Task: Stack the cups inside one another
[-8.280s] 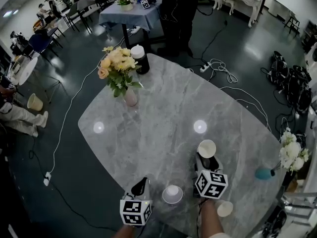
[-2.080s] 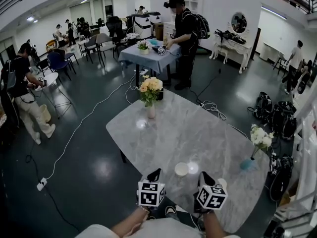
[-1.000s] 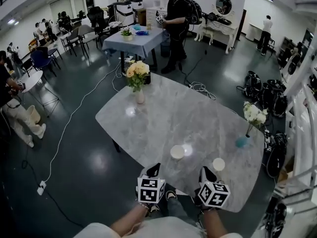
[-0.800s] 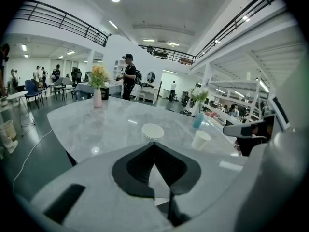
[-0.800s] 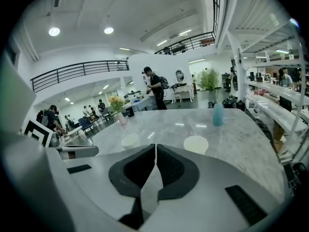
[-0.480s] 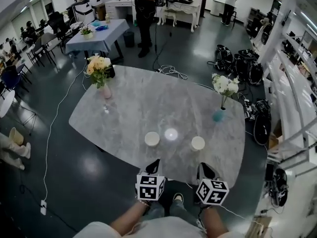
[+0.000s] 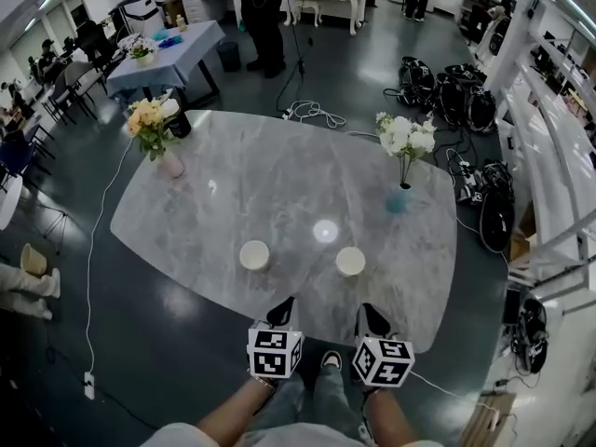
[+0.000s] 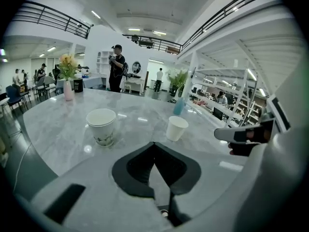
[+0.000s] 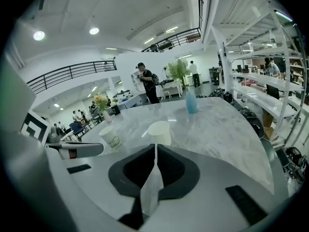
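Observation:
Two paper cups stand apart near the front of the grey marble table [image 7: 279, 184]. The left one, a printed cup [image 7: 254, 254] [image 8: 102, 126] [image 9: 110, 137], shows a doubled rim. The right one is a plain white cup [image 7: 350, 261] [image 8: 176, 128] [image 9: 160, 132]. My left gripper [image 7: 282, 307] [image 8: 153, 144] hangs just off the table's near edge, short of the printed cup, its jaws shut and empty. My right gripper [image 7: 368, 313] [image 9: 155, 146] is level with it, short of the plain cup, also shut with nothing in it.
A pink vase of yellow flowers [image 7: 154, 128] and a dark jar [image 7: 177, 119] stand at the far left. A blue vase of white flowers [image 7: 399, 194] stands at the right. Bags [image 7: 466, 101] and cables [image 7: 312, 112] lie on the floor beyond. A person [image 7: 261, 12] stands by another table.
The view has swung round the table's near edge, and both grippers have shifted with it and sunk a little. Both cups stand where they were. Both jaws stay shut.

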Available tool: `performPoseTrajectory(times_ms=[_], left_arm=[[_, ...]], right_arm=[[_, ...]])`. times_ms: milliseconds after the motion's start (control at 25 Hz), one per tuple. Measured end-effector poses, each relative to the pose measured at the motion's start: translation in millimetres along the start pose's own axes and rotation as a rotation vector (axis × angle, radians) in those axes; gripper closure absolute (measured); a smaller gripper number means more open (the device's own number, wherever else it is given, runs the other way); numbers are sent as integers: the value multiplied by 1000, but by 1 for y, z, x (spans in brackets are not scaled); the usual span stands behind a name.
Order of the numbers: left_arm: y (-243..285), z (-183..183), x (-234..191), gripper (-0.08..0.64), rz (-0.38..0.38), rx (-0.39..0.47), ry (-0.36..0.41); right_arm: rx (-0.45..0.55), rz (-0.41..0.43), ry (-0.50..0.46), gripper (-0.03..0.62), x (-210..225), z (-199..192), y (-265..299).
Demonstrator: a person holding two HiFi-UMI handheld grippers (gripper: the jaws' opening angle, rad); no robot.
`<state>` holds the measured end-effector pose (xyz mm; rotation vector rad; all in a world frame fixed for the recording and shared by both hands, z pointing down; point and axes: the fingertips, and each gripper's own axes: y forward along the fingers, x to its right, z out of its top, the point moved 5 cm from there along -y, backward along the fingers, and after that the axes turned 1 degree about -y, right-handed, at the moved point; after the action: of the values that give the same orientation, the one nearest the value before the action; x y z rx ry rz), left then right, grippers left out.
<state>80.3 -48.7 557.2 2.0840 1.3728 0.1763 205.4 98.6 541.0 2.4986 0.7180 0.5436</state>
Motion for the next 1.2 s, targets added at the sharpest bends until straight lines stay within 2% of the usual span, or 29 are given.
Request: performPoseTrajectory(times_ms=[160,680,1200], left_arm=[[11,-7,5,563,17,-13,-2],[21,-31,3,563,92,-51,-79],[33,-33,-6,563,100,-73,-117]], right_arm=[[-21,21,-1,575,9,-6,16],[-78,98,-55,572,19,-6,51],[-128,115,-100,442,17,-3,82]])
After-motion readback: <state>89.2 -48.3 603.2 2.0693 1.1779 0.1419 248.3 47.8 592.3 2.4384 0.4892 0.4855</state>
